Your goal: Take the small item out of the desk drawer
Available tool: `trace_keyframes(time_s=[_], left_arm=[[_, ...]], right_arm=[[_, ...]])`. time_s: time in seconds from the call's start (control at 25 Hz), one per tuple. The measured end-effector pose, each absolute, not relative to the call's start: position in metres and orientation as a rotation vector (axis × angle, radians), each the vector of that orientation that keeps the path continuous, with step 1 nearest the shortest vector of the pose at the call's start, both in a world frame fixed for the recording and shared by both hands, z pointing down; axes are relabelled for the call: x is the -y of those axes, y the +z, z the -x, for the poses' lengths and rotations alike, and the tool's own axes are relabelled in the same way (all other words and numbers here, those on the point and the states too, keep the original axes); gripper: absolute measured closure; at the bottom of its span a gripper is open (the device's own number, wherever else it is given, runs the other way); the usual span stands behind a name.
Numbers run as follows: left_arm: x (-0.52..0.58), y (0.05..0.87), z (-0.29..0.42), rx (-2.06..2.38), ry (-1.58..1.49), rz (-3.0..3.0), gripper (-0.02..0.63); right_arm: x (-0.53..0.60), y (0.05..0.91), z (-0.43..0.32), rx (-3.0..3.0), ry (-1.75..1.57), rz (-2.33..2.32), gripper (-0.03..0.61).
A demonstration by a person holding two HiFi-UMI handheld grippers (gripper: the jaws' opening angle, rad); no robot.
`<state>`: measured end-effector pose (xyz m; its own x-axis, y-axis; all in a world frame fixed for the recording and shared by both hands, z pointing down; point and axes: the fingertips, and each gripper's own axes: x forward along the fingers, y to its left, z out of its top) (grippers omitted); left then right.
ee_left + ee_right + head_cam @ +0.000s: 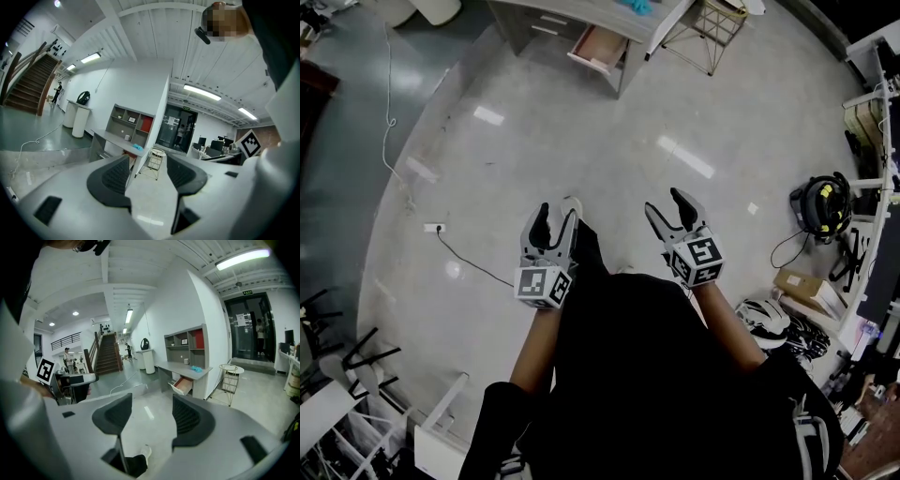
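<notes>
**A:** Left side first, what are you getting?

**B:** I'm seeing a white cable (pixel 389 122) lying on the floor (pixel 609 141) at 10 o'clock. I'm holding the left gripper (pixel 555 217) over bare floor, jaws standing spread, nothing between them.

**A:** Drawer?

**B:** The desk drawer (pixel 598 49) is sitting pulled open at 12 o'clock, pinkish inside, under the grey desk (pixel 591 11). It's well apart from both grippers. I'm not making out the small item inside it in any view.

**A:** Right side?

**B:** I'm holding the right gripper (pixel 666 202) near the left one. Its jaws are gaping too, with only floor and a shoe (pixel 143 452) showing between them. A wire stool (pixel 710 28) is standing at 1 o'clock, right of the desk.
</notes>
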<state>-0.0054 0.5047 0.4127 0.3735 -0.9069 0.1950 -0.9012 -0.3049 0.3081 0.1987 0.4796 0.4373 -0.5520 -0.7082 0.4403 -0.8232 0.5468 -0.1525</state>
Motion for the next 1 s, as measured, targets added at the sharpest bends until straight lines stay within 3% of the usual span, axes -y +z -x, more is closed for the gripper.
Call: trace_keyframes(time_s=[0.56, 1.0], left_arm=[[-0.307, 0.411, 0.148, 1.551, -0.056, -2.251, 0.387], [-0.228, 0.404, 0.217, 1.502, -0.107, -2.283, 0.387]], right_arm=[[-0.268, 0.431, -0.063, 2.406, 0.505, -1.242, 0.322], [-0.202, 0.413, 0.004, 2.378, 0.49, -1.275, 0.322]])
